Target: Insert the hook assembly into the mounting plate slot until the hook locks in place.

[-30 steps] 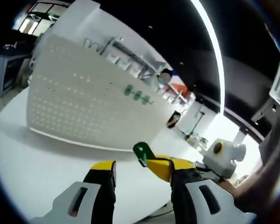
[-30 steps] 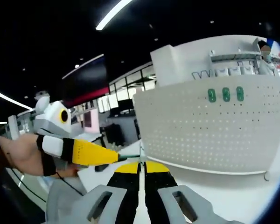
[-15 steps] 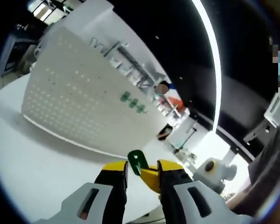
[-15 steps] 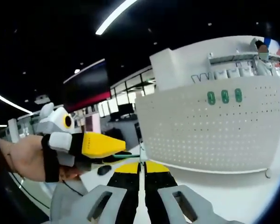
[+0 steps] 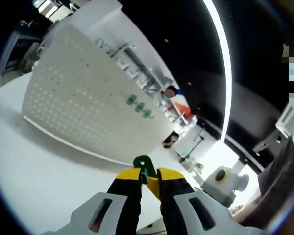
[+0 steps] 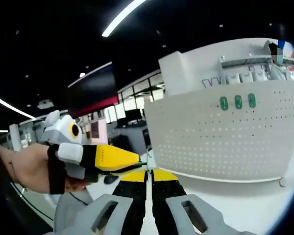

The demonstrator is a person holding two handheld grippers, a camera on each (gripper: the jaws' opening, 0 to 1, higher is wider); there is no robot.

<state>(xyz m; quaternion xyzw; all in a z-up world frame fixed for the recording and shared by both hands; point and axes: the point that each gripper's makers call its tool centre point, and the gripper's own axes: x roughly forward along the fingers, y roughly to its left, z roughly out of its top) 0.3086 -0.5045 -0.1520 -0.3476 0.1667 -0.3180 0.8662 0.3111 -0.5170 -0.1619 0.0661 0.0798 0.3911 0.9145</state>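
In the left gripper view, the left gripper (image 5: 148,177) has its yellow-tipped black fingers (image 5: 129,177) drawn narrow around the small green plastic hook assembly (image 5: 145,165), whose rounded green head stands up just above the fingertips. The yellow finger of the right gripper (image 5: 155,185) lies against the same piece from the right side, between the left gripper's two fingers. Beyond them stands the white perforated mounting plate (image 5: 83,107), an upright pegboard panel resting on the white surface (image 5: 44,176). Three green hook bases (image 5: 139,104) sit in a short row on the panel's face, well apart from the held hook. A few bare metal wire hooks (image 5: 122,51) project along the panel's upper edge.

In the right gripper view, the right gripper (image 6: 148,177) has its two fingers (image 6: 134,177) pressed together with no gap visible between them; a thin green part of the hook assembly (image 6: 141,164) shows just above their tips. The left gripper (image 6: 118,159) comes in from the left, held in a person's hand (image 6: 24,169), and its yellow fingertip meets the right gripper's tips at that green part. The mounting plate (image 6: 220,139) stands behind and to the right on the surface (image 6: 245,205), with the three green hook bases (image 6: 238,102) in a row near its top and the wire hooks (image 6: 213,80) above them. The held hook is near the plate's left edge in this view, not touching it.
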